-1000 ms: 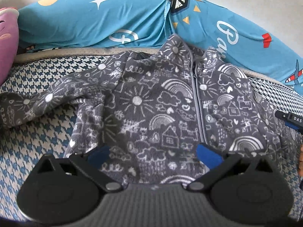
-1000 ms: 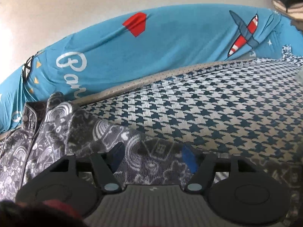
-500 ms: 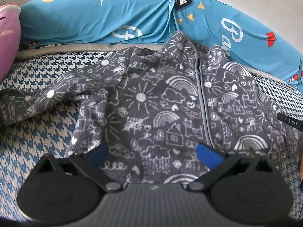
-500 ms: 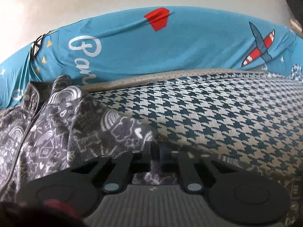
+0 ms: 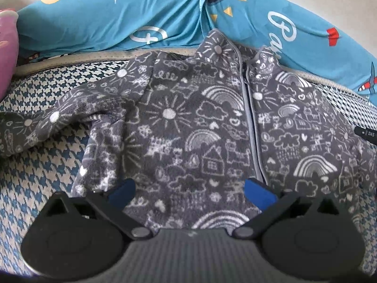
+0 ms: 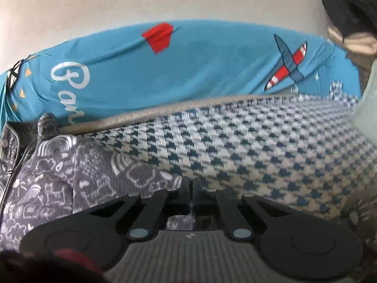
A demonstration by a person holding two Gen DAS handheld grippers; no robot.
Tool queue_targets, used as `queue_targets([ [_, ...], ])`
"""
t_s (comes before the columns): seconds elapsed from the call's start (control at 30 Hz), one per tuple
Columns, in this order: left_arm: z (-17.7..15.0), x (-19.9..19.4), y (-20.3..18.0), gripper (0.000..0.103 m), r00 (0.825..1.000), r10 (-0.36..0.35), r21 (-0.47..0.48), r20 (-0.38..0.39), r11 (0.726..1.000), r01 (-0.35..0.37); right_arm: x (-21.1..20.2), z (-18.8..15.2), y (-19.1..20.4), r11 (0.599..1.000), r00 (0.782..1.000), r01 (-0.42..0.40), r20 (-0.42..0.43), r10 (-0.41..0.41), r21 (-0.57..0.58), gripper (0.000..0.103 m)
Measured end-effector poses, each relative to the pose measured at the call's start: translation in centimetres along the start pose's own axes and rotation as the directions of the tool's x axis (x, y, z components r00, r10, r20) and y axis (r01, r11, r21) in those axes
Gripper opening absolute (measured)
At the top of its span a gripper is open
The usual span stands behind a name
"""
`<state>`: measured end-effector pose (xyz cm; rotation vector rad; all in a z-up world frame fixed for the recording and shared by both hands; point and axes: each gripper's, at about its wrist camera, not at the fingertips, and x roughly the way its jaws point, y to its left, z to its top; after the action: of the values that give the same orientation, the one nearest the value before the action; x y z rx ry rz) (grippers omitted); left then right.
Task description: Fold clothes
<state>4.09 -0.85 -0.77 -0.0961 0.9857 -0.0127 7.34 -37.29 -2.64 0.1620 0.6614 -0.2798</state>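
left tool [image 5: 188, 189]: spread wide, hovering over jacket [image 5: 188, 127] hem | right tool [image 6: 191, 186]: pressed together, pinching jacket sleeve edge | jacket: flat, front up, on houndstooth bed [image 6: 259, 146]

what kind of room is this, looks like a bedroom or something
Probably a bedroom, likely a child's. A grey fleece jacket lies spread on a houndstooth-patterned mattress, and a blue cartoon-print pillow with stars and a plane lies along the plain wall behind it.
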Motion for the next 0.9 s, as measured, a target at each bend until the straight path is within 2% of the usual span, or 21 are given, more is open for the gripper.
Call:
queue_targets([
  [0.07, -0.1, 0.0, -0.2, 0.103, 1.000, 0.001, 0.007, 0.001, 1.000, -0.001, -0.4, 0.7, -0.4, 1.000, 1.000, -0.011, 0.011, 0.010, 0.025, 0.004],
  [0.13, -0.2, -0.1, -0.3, 0.103, 1.000, 0.006, 0.013, 0.004, 1.000, -0.006, -1.0, 1.3, -0.9, 0.998, 1.000, -0.020, 0.020, 0.019, 0.063, 0.011],
  [0.3, -0.3, -0.3, -0.1, 0.103, 1.000, 0.023, 0.002, 0.007, 1.000, -0.023, -2.2, 1.7, -2.2, 0.993, 1.000, -0.023, 0.016, 0.021, 0.115, 0.012],
  [0.5, -0.5, -0.2, 0.0, 0.103, 0.999, 0.041, 0.001, 0.002, 0.999, -0.041, -3.7, 1.7, -3.0, 0.994, 1.000, -0.012, -0.007, 0.013, 0.110, 0.014],
  [0.6, -0.6, -0.3, -0.1, 0.103, 0.999, 0.043, 0.007, 0.007, 0.999, -0.043, -4.3, 1.3, -2.9, 0.997, 1.000, -0.002, -0.020, 0.004, 0.081, 0.019],
  [0.9, -1.1, -0.5, -0.3, 0.103, 0.998, 0.066, 0.034, 0.024, 0.997, -0.066, -7.0, 0.4, -2.4, 0.996, 0.995, -0.055, -0.083, 0.061, 0.065, 0.021],
])
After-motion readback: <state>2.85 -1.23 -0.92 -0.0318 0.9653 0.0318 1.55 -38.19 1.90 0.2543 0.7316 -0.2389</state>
